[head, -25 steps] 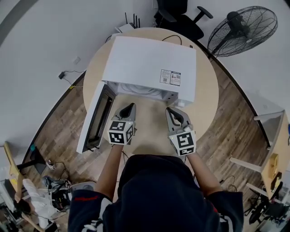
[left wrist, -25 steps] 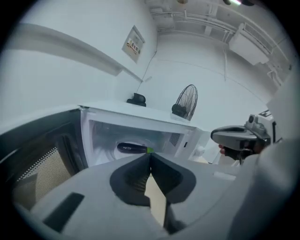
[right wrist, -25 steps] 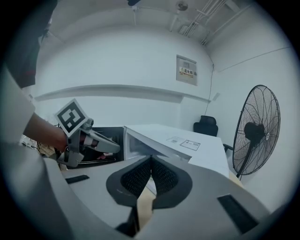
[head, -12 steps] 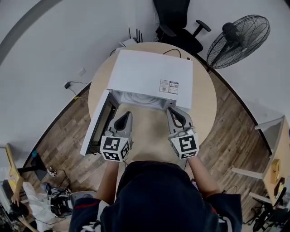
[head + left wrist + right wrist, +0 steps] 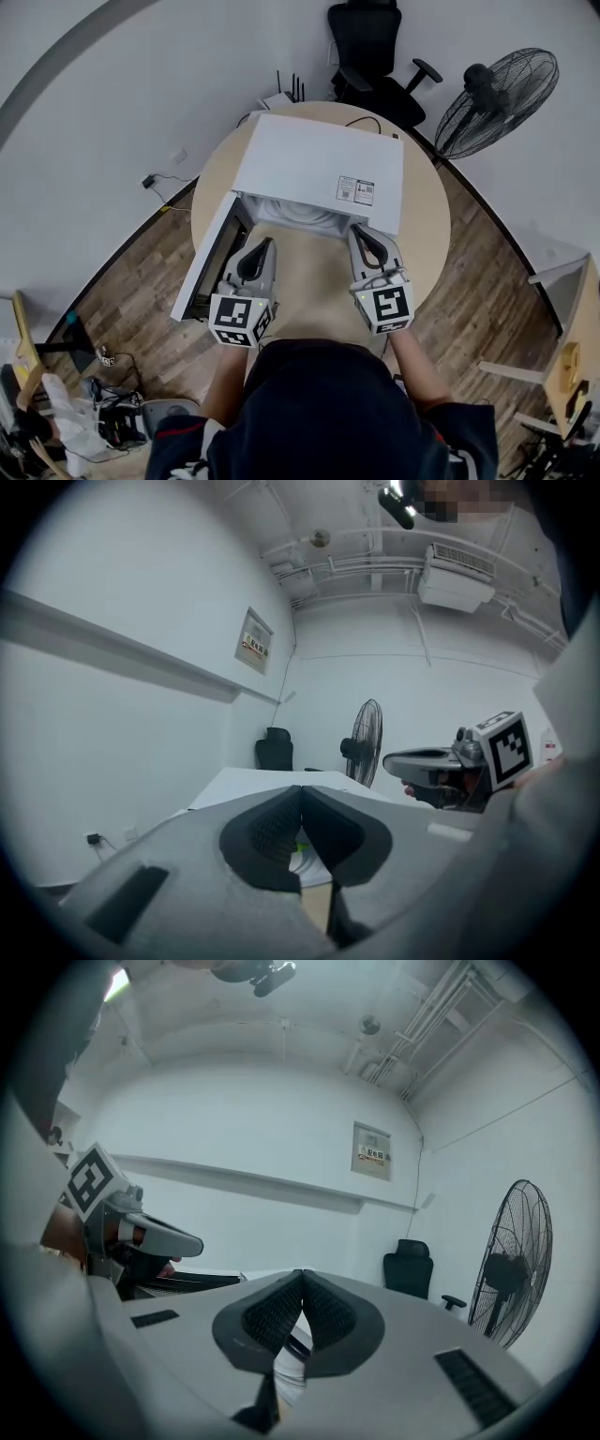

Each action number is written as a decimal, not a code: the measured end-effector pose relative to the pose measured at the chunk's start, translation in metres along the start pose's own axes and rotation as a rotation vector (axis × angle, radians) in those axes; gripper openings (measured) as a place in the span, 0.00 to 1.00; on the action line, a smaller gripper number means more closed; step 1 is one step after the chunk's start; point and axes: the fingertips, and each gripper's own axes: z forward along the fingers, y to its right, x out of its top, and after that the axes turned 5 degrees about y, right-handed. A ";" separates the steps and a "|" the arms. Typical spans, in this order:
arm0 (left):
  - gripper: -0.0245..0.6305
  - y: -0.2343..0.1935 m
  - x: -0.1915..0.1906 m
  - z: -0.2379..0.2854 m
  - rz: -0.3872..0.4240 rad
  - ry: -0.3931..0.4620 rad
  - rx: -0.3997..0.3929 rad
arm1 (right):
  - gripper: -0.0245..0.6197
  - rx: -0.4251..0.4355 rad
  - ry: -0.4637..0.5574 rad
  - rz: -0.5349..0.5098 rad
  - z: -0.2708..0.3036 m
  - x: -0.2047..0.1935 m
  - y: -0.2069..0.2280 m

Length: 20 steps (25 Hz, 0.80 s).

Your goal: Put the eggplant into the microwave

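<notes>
The white microwave point(image 5: 319, 164) stands on the round wooden table point(image 5: 422, 220), its door point(image 5: 211, 262) swung open to the left. I make out no eggplant in any view; the oven's top hides the cavity. My left gripper point(image 5: 264, 247) hovers in front of the opening beside the door, shut with nothing in it. My right gripper point(image 5: 362, 233) hovers at the oven's front right corner, also shut and empty. In the left gripper view the jaws point(image 5: 300, 790) meet over the microwave top, and the right gripper point(image 5: 441, 762) shows alongside. The right gripper view shows its jaws point(image 5: 301, 1277) closed.
A standing fan point(image 5: 497, 89) and a black office chair point(image 5: 375, 52) are behind the table. Cables and a router point(image 5: 281, 98) lie at the back edge. Wooden floor surrounds the table, with clutter point(image 5: 84, 412) at lower left.
Both grippers have risen toward the head camera. The left one has also drawn back from the microwave opening toward the person. Both stayed shut.
</notes>
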 end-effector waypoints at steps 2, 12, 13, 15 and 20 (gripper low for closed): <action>0.06 0.000 0.005 0.001 -0.001 0.014 0.000 | 0.05 -0.003 -0.003 0.002 0.001 -0.001 0.000; 0.06 0.000 0.013 0.001 -0.001 0.034 0.004 | 0.05 -0.013 0.009 0.009 0.004 0.002 0.001; 0.06 0.000 0.013 0.002 -0.001 0.035 0.004 | 0.05 -0.013 0.009 0.009 0.005 0.002 0.002; 0.06 -0.001 0.013 0.003 -0.003 0.039 0.007 | 0.05 -0.013 0.007 0.008 0.005 0.001 0.002; 0.06 0.000 0.017 0.002 -0.003 0.052 0.013 | 0.05 -0.013 0.008 0.011 0.005 0.001 0.001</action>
